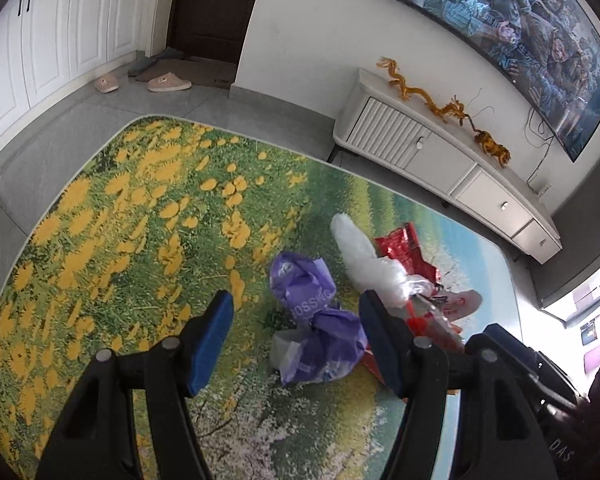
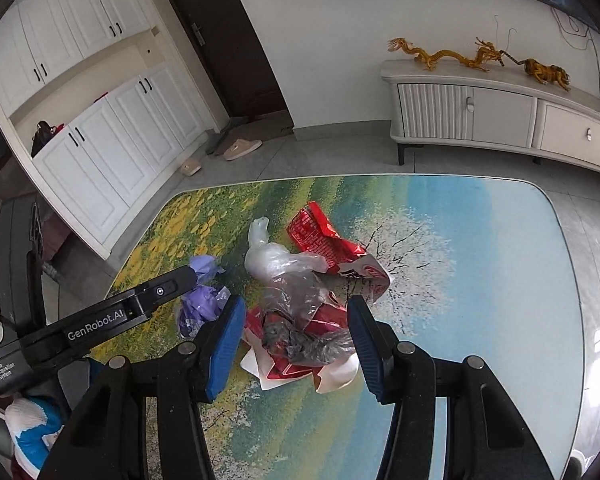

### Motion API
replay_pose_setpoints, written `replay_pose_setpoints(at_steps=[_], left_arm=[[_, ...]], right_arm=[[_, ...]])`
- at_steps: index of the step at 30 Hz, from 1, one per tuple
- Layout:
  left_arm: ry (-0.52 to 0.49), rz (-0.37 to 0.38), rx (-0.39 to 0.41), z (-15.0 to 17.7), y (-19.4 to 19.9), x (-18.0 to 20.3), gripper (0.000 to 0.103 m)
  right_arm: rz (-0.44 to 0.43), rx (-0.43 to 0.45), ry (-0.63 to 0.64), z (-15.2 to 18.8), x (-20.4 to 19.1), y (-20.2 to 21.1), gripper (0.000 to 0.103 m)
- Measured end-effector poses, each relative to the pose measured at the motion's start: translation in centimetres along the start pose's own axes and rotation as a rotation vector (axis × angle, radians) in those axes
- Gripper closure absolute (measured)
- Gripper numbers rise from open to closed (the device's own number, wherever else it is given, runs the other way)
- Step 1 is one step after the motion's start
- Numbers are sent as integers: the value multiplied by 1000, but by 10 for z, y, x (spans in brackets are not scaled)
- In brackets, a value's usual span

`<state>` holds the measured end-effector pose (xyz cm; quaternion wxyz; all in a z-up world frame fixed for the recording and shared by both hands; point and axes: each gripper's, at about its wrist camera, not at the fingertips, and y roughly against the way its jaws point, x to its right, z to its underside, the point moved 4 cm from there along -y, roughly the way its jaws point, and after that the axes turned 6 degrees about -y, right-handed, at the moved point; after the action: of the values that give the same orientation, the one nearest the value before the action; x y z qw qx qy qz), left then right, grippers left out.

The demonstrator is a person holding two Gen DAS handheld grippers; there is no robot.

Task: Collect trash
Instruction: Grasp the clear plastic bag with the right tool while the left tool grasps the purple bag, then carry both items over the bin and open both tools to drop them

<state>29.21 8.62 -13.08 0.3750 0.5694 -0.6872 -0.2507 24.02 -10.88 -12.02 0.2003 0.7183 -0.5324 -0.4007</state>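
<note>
A: Entry, near field first. Left gripper [image 1: 296, 316] has its fingers spread wide with nothing between the pads. Purple bag [image 1: 316, 320] lies on the carpet [image 1: 100, 240] directly ahead in the gap, nearer the right-hand pad than the left one.

B: Right gripper [image 2: 296, 320]: also wide apart, empty. Straight ahead in its gap sits the grey crumpled film [image 2: 300, 320] on top of red-and-white wrappers [image 2: 328, 248]. The purple bag [image 2: 204, 300] is off to its left, just past the left pad and partly behind the other tool's finger.

A: So the split is clear. Left tool is nearer the purple bag, right tool nearer the film and wrapper heap. Whether either tool touches the trash yet, I cannot tell.

B: Axis note: from the left view the purple bag runs roughly away from the tool, along the fingers, so closing across it would pinch its short dimension. My judgement, not observed.

A: Farther out: white plastic bag [image 1: 360, 256] beyond and to the right of the purple one, touching the red wrapper [image 1: 404, 248].

B: Beyond the carpet: low white cabinet [image 2: 500, 112] with a golden dragon figure [image 2: 440, 56]; slippers [image 2: 240, 146] by the door.
</note>
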Motion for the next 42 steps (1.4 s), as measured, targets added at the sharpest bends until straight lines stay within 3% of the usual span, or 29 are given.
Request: replay_pose_setpoints(at_steps=[4, 7, 13, 16, 24, 32, 42], left_arm=[[-6, -9, -32, 5, -14, -1, 39], [-12, -4, -39, 8, -18, -2, 42], [-5, 28, -20, 14, -12, -1, 70], [15, 50, -5, 16, -2, -3, 78], [18, 87, 55, 20, 35, 3, 81], [2, 138, 122, 22, 83, 23, 83], [-82, 252, 153, 45, 131, 87, 83]], right_arm=[[9, -41, 38, 9, -2, -18, 55], [14, -50, 62, 18, -1, -19, 70], [-5, -22, 60, 28, 4, 0, 86], [-25, 4, 46, 30, 4, 14, 87], [-97, 67, -50, 31, 12, 60, 90], [-73, 163, -95, 40, 19, 122, 90], [17, 270, -201, 75, 53, 195, 90]])
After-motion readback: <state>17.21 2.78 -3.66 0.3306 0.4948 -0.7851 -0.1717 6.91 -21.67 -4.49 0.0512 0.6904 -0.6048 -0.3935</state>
